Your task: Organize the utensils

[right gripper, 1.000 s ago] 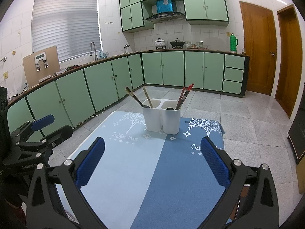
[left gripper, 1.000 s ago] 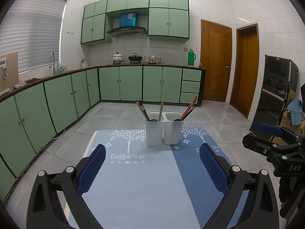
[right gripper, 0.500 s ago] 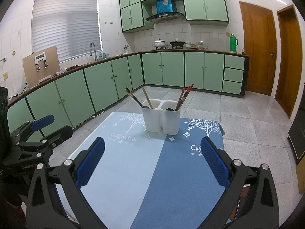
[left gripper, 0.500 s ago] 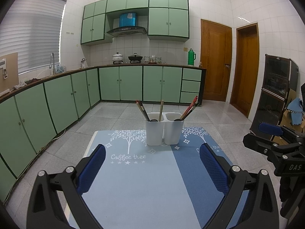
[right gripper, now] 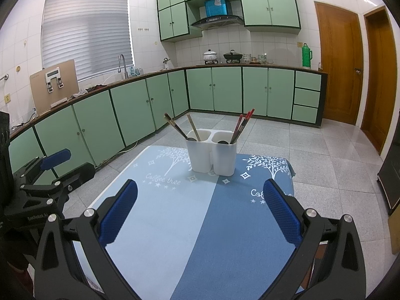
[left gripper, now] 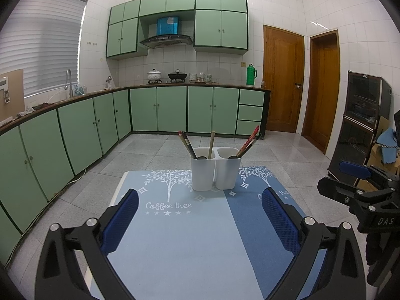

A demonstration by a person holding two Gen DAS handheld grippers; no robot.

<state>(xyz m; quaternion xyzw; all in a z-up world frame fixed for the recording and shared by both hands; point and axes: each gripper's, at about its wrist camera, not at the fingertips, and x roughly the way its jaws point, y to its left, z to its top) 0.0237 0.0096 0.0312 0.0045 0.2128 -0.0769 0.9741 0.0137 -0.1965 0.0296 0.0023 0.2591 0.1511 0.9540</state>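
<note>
Utensils stand in a white two-compartment holder [left gripper: 216, 171] at the far end of the table [left gripper: 180, 245], on a blue cloth printed "Coffee tree". Left compartment: dark-handled utensils [left gripper: 186, 144] and one wooden handle [left gripper: 211, 141]. Right compartment: red chopsticks [left gripper: 248, 141] leaning right. Left gripper [left gripper: 200, 221] and right gripper [right gripper: 200, 218] hover above the near cloth, jaws apart and empty, well apart from the holder.

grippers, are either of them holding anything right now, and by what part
Nothing is held. The left gripper and the right gripper are both open over the mat, short of the utensil holder.
</note>
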